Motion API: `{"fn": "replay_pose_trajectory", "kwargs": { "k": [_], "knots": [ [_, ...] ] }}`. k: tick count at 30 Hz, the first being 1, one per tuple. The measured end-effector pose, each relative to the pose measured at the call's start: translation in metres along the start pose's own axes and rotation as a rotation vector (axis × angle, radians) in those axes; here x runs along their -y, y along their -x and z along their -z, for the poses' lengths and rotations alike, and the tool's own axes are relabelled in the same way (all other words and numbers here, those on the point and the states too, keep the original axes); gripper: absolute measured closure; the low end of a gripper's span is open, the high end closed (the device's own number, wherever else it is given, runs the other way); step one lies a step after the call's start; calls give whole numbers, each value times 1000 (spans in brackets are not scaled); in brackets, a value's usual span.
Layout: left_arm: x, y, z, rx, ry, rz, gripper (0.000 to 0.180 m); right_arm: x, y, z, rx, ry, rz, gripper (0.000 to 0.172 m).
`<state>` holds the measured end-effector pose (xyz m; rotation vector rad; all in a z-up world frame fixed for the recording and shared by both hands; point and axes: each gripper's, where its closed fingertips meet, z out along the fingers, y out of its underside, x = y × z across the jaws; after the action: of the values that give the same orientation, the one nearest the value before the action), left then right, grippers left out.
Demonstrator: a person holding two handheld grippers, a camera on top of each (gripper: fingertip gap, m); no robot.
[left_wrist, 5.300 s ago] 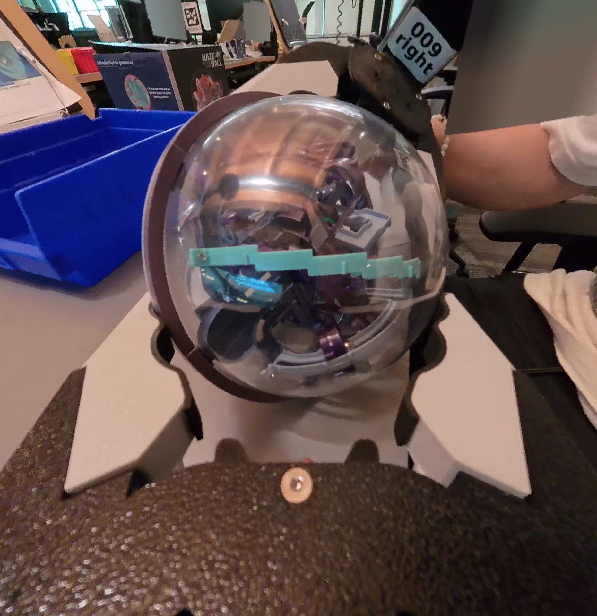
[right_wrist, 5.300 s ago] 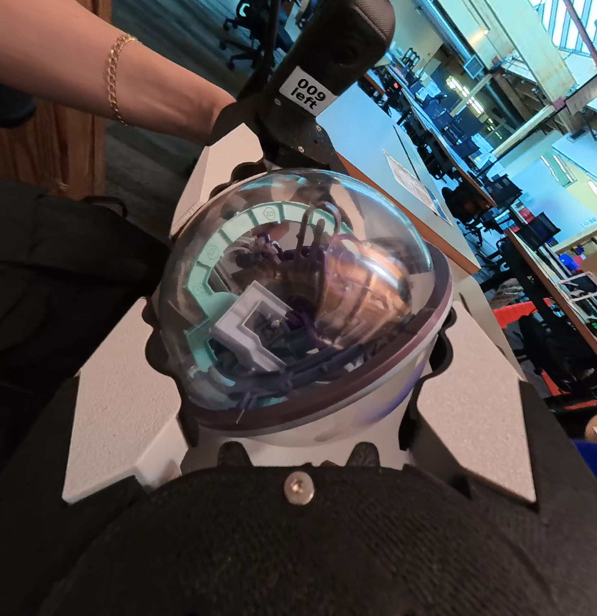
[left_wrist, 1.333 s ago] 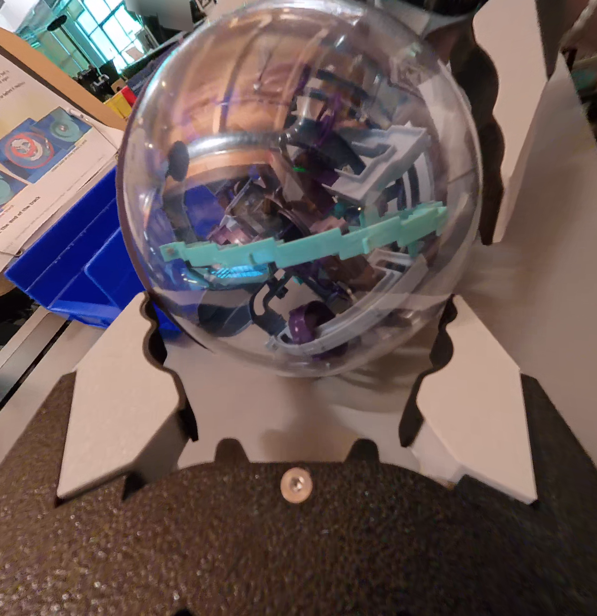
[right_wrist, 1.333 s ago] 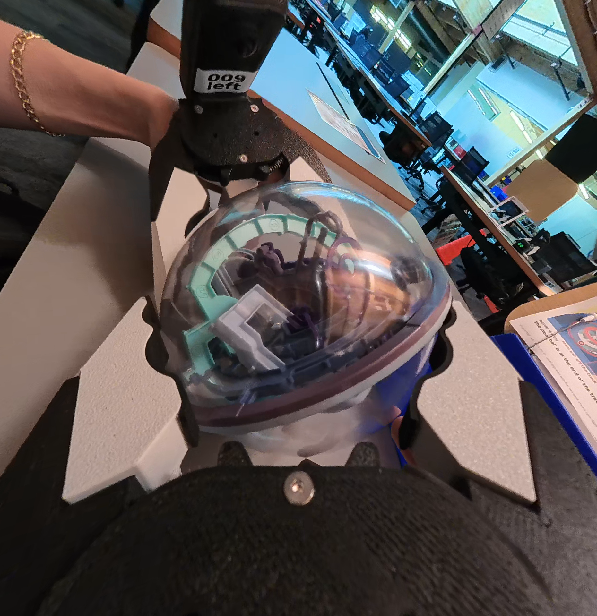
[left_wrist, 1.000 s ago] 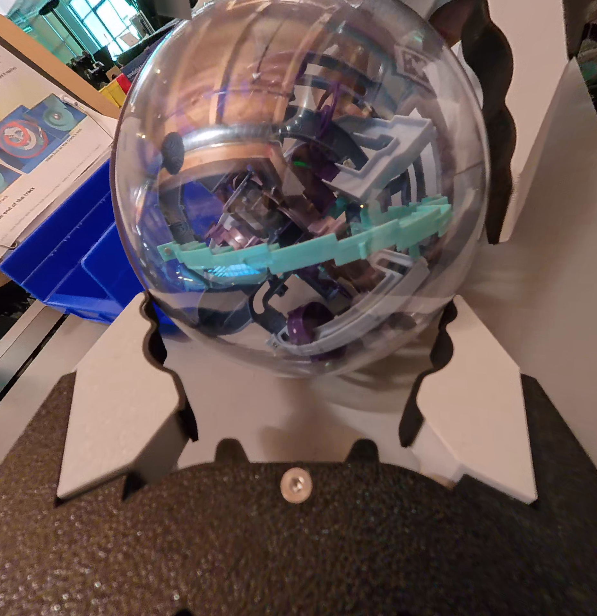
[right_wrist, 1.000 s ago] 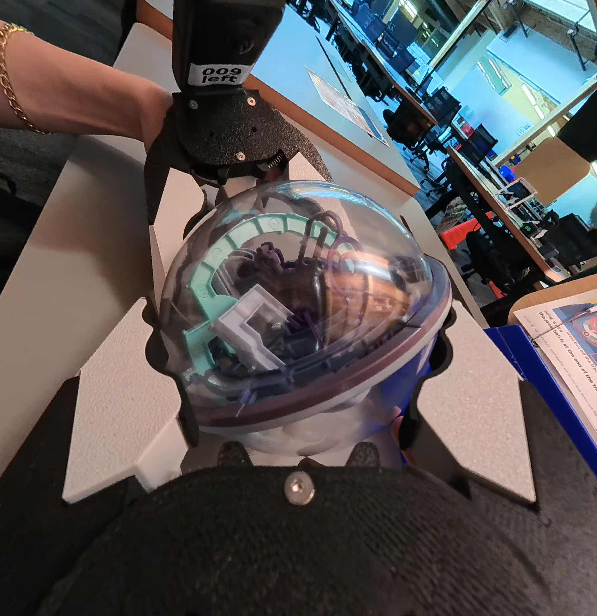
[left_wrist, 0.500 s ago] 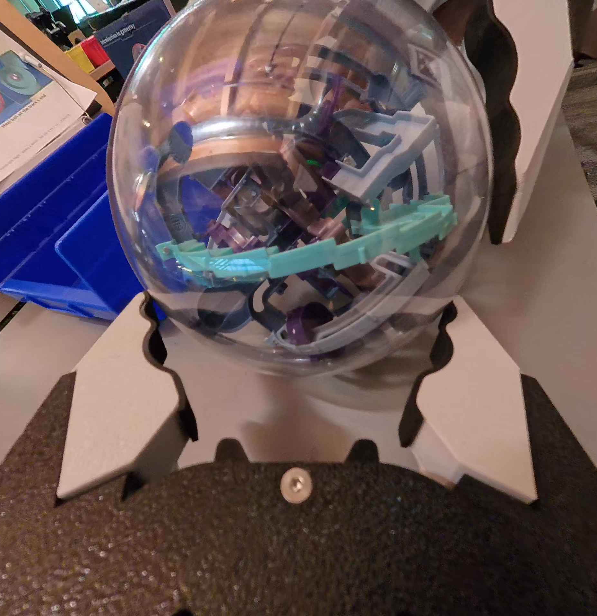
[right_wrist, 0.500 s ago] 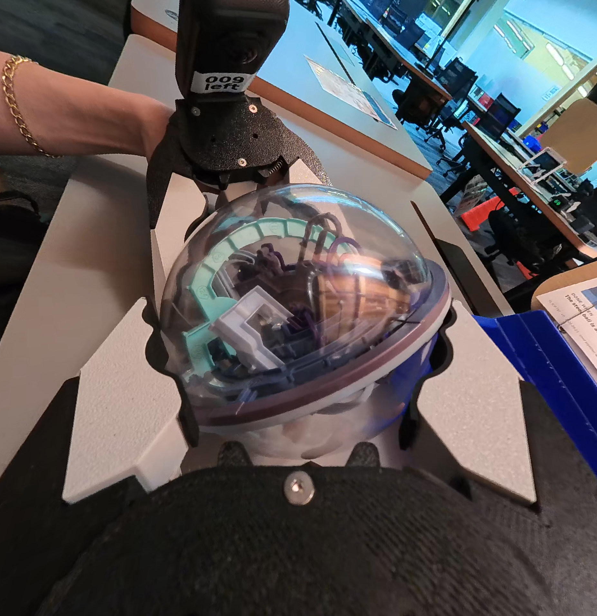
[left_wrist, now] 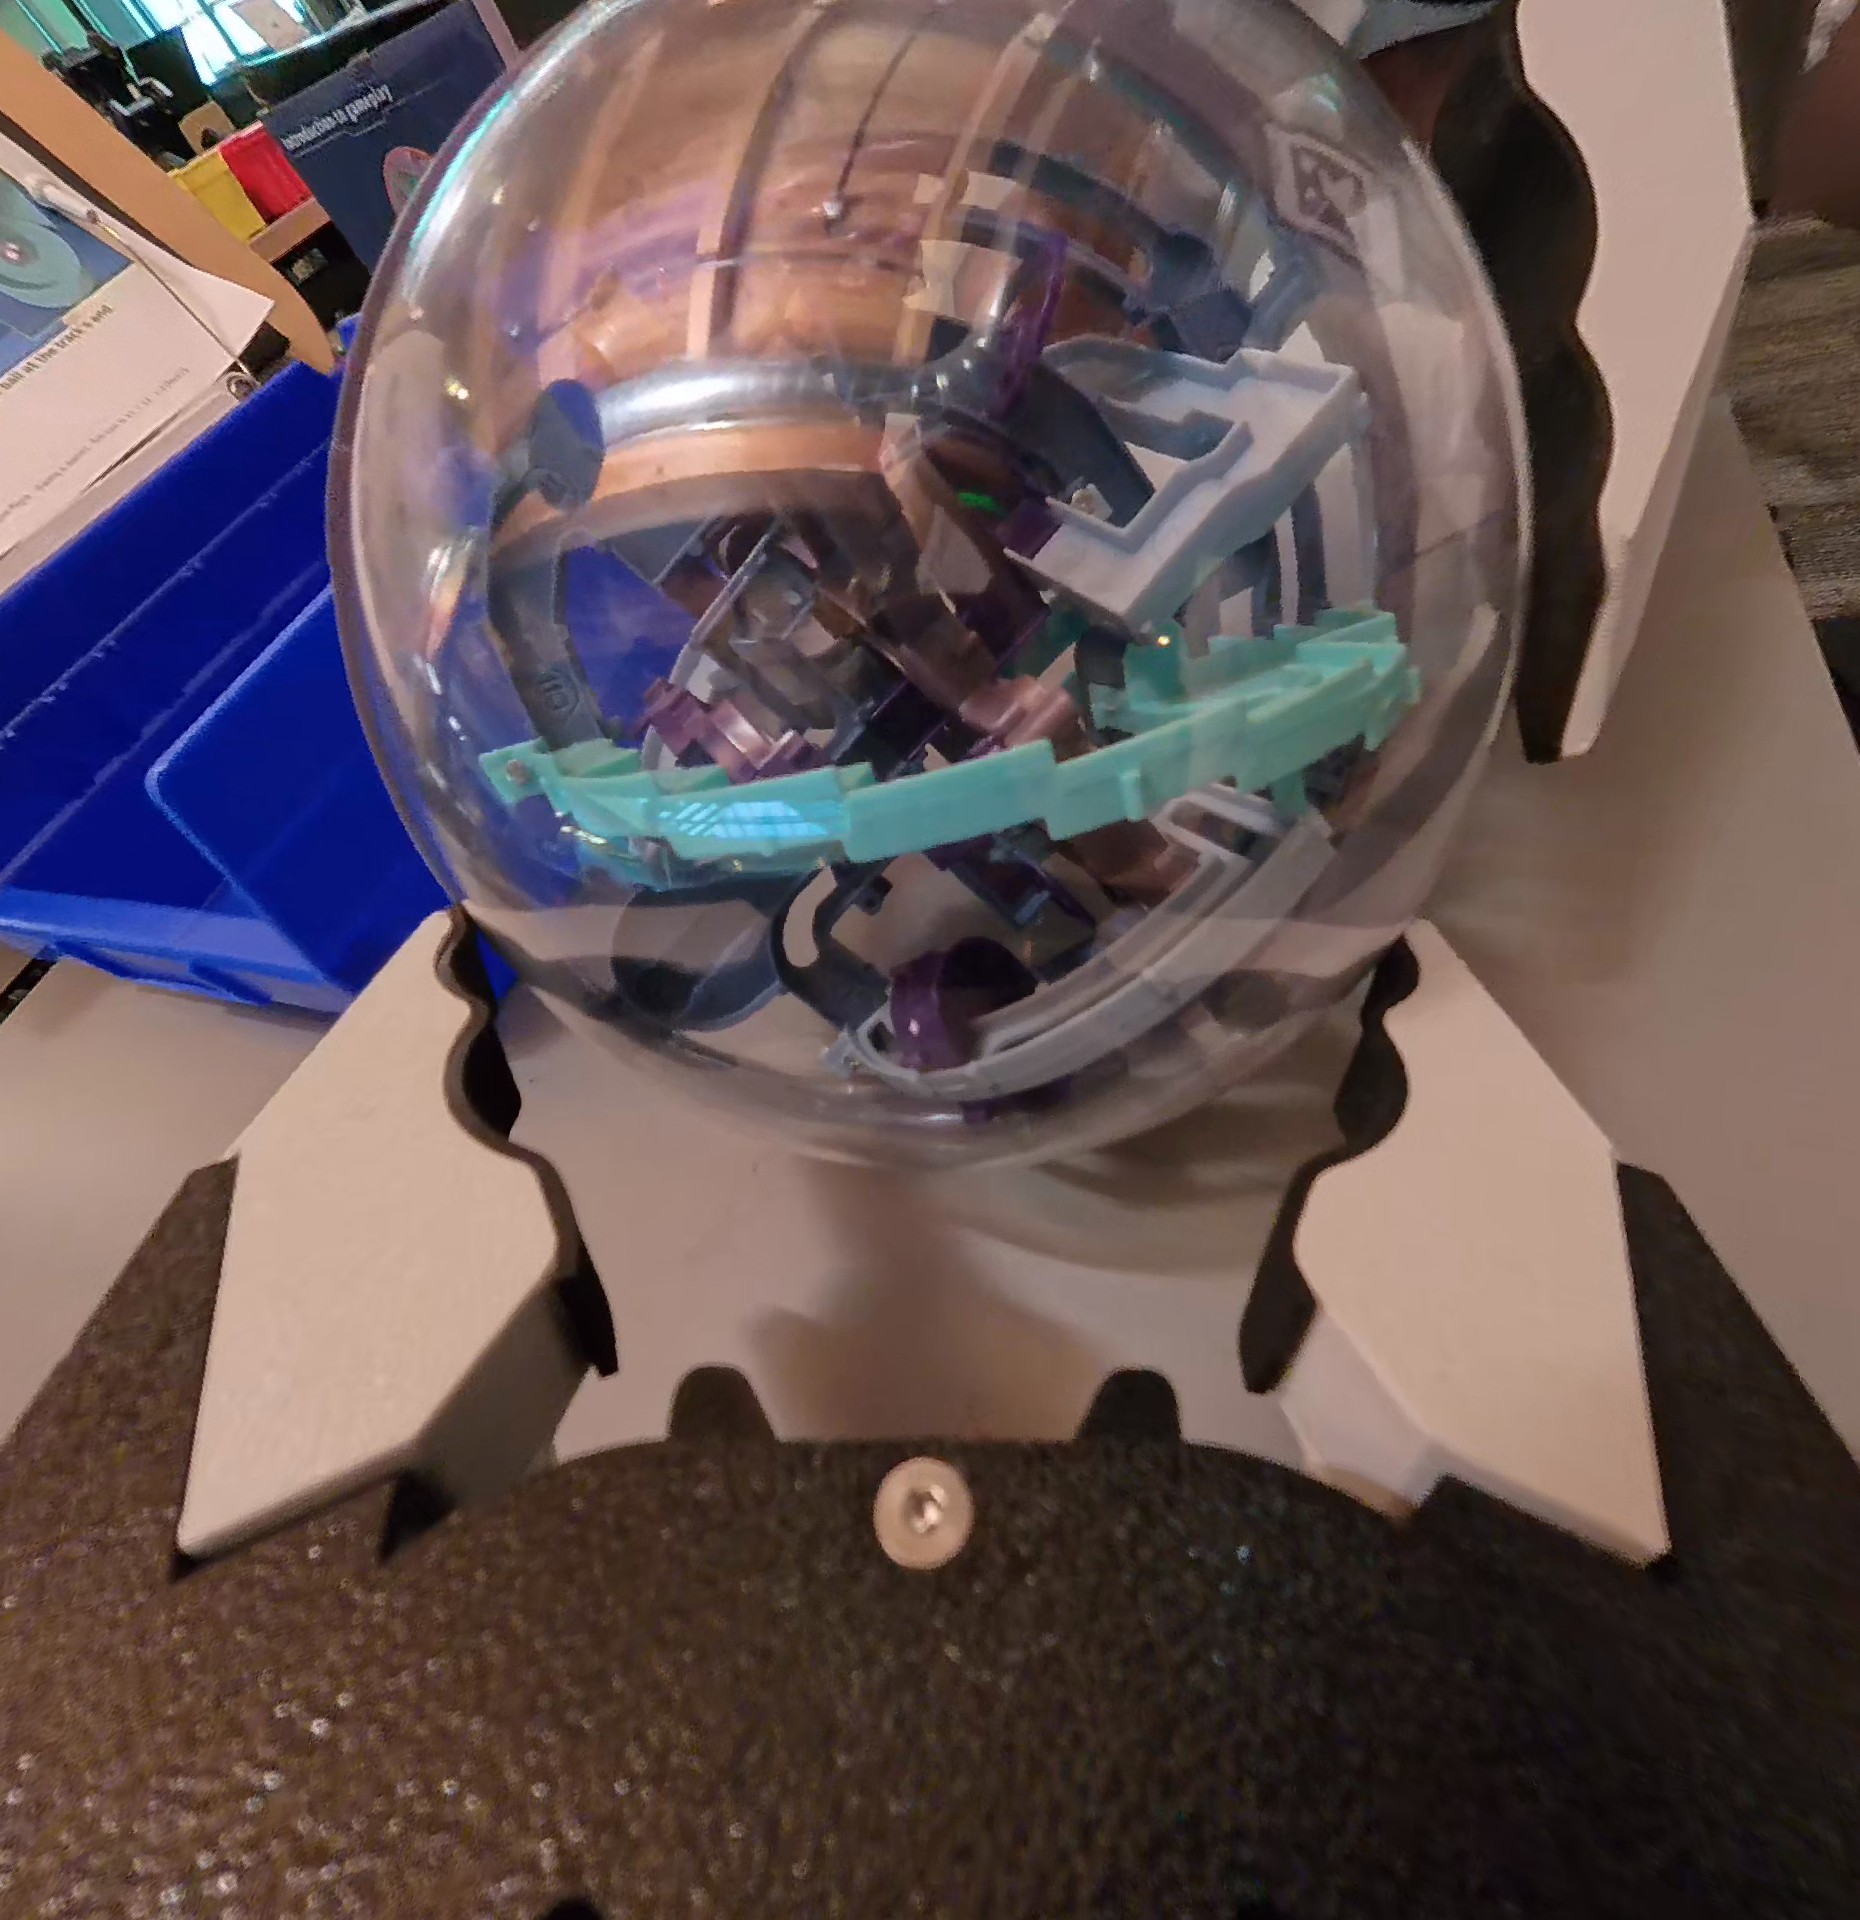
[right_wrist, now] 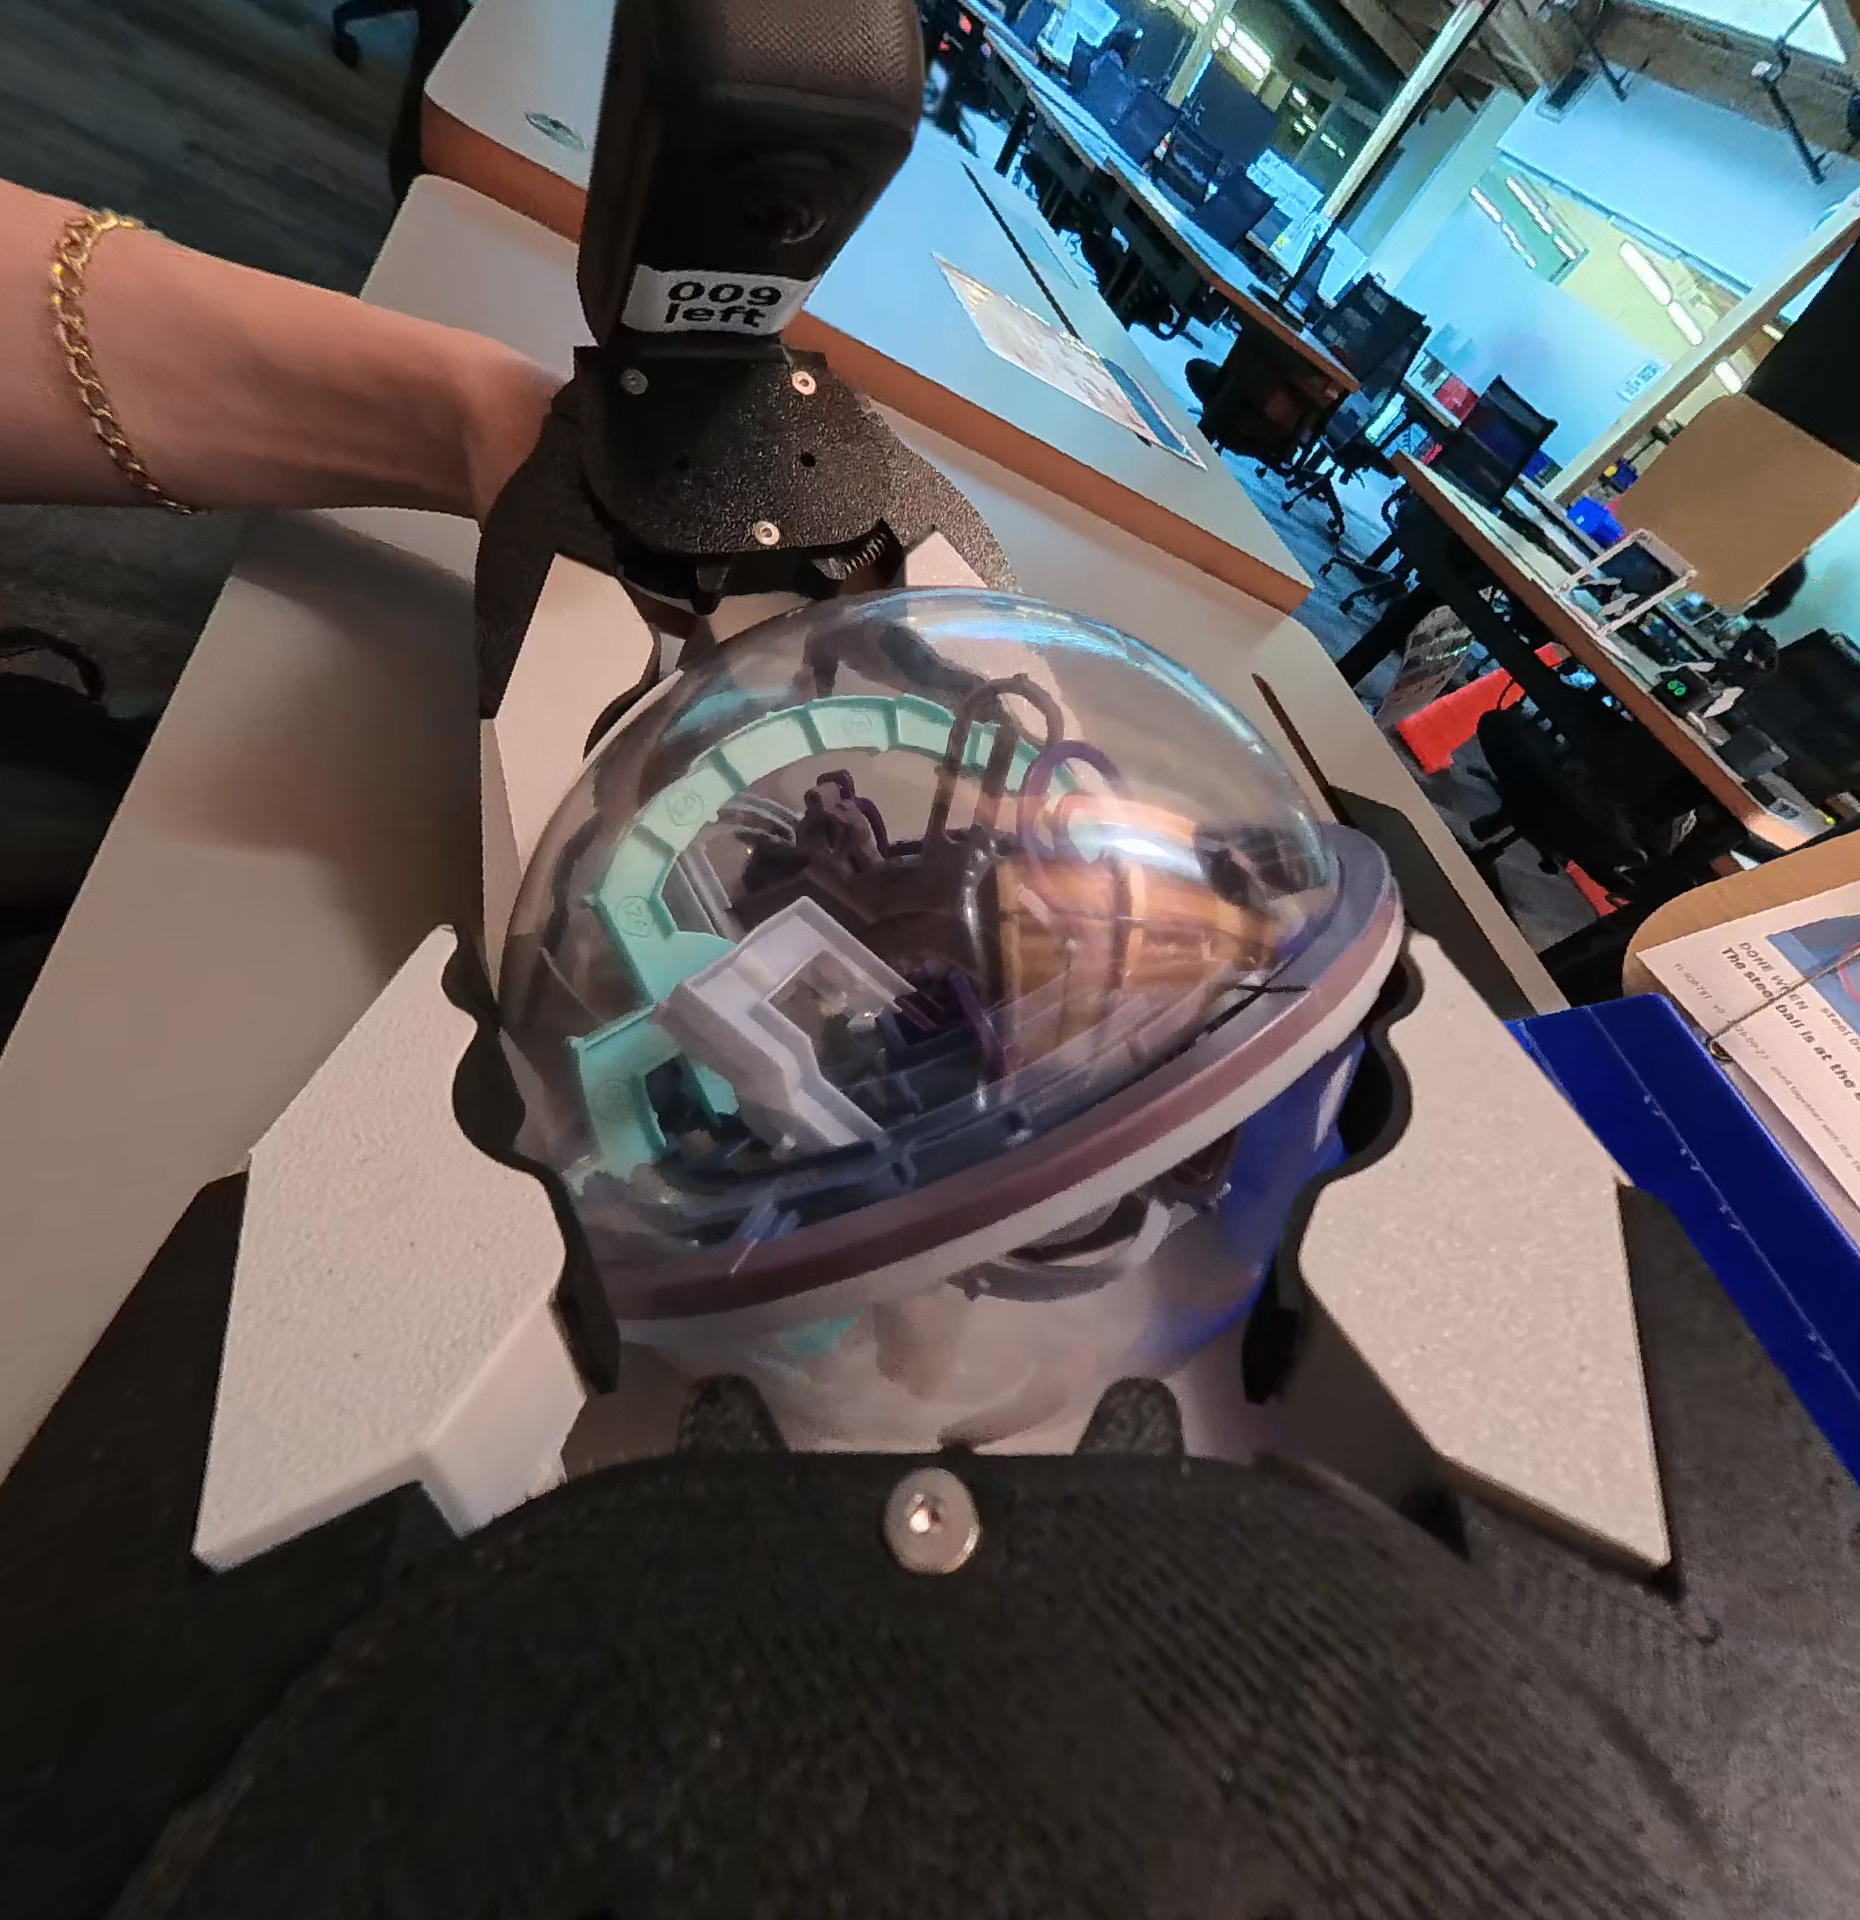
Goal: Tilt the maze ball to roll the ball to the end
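Note:
The maze ball (left_wrist: 926, 582) is a clear sphere with teal, grey and purple tracks around a copper core. It fills the middle of the left wrist view. My left gripper (left_wrist: 926, 1039) is shut on it, with the wavy black pad edges (left_wrist: 479, 997) pressed to its lower sides. In the right wrist view the maze ball (right_wrist: 936, 987) shows its dark rim slanted, and my right gripper (right_wrist: 931, 1143) is shut on it from the opposite side. The left gripper's body (right_wrist: 739, 488) shows behind the ball. I cannot make out the small steel ball inside.
A blue bin (left_wrist: 126, 675) with a printed sheet (left_wrist: 64, 343) clipped over it stands at the left; it also shows in the right wrist view (right_wrist: 1736, 1195). The white table (right_wrist: 230, 883) lies below. A forearm with a bracelet (right_wrist: 230, 405) holds the left gripper. Desks and chairs stand beyond.
Both grippers keep their hold and have turned the ball together. In the left wrist view the teal track tilts higher at the right, and the blue bin has shifted in the background.

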<state>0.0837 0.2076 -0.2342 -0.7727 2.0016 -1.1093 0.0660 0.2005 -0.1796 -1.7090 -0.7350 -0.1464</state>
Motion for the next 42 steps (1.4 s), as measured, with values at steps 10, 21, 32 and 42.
{"fn": "replay_pose_trajectory", "kwargs": {
  "k": [10,21,32,42],
  "knots": [
    [5,-3,0,-42,-20,74,23,-2,1,3,-21,-24,23,13],
    [17,-4,3,-54,-84,166,23,-3,1,5,-14,-29,40,14],
    [15,-2,4,-91,-83,219,23,-3,-2,2,4,-18,3,14],
    [15,-2,3,-86,-79,214,24,-3,-3,3,14,-33,-5,14]
  ]
}}
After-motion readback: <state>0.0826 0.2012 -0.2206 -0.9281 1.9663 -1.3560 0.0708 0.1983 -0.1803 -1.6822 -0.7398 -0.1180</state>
